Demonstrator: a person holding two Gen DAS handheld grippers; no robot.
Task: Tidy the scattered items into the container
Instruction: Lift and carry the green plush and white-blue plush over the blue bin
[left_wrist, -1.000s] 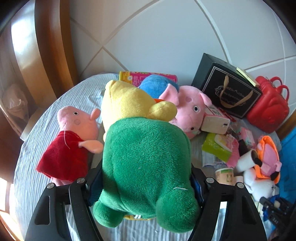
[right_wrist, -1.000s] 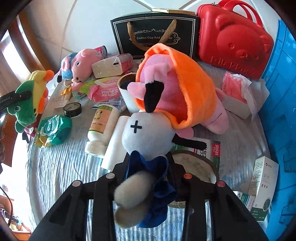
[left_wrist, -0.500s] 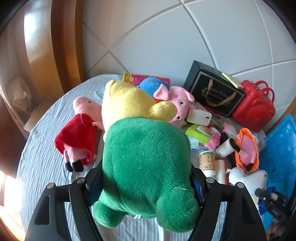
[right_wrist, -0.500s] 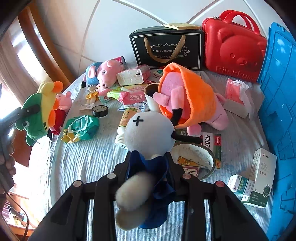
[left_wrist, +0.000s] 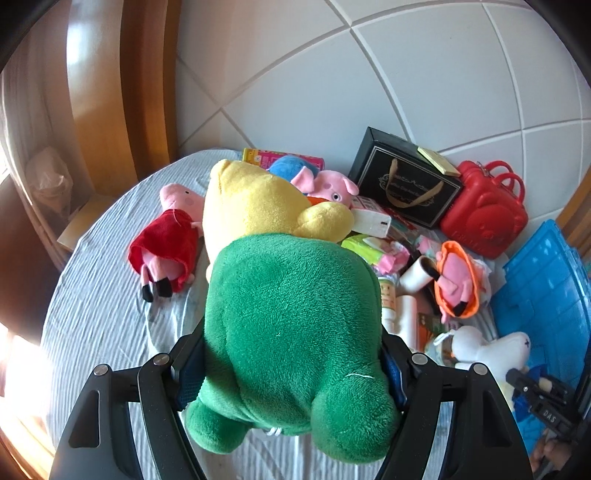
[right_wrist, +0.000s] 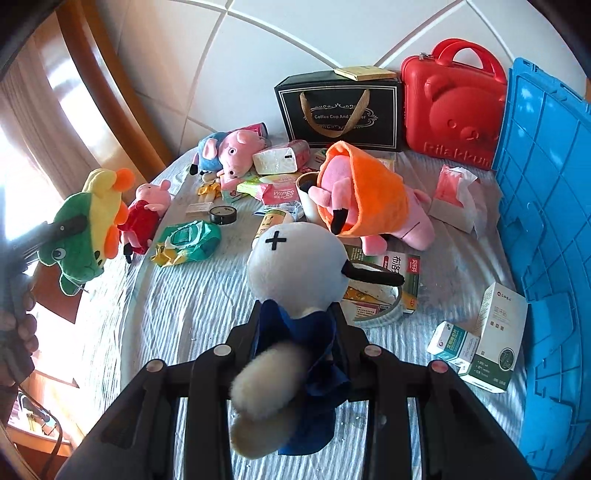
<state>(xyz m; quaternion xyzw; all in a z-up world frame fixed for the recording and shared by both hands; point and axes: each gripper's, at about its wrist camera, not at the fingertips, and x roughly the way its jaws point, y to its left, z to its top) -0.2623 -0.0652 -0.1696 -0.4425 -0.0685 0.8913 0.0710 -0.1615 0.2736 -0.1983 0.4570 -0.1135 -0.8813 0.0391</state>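
both tongs are clamped on plush, left gripper (left_wrist: 291, 373) on a green toy (left_wrist: 291, 325), right gripper (right_wrist: 295, 332) on a white doll (right_wrist: 295, 266), lifted clear for the blue bin (right_wrist: 546, 221) to their right.

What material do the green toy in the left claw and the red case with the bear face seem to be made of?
Green toy: soft plush fabric, judging by its fuzzy, matte pile. Red case: probably hard moulded plastic, since it is smooth and slightly glossy, with an embossed bear face and raised letters.

both grippers have lifted their toys, green plush (left_wrist: 291, 317) and white doll (right_wrist: 295, 266), seemingly higher above the table (right_wrist: 192, 295).
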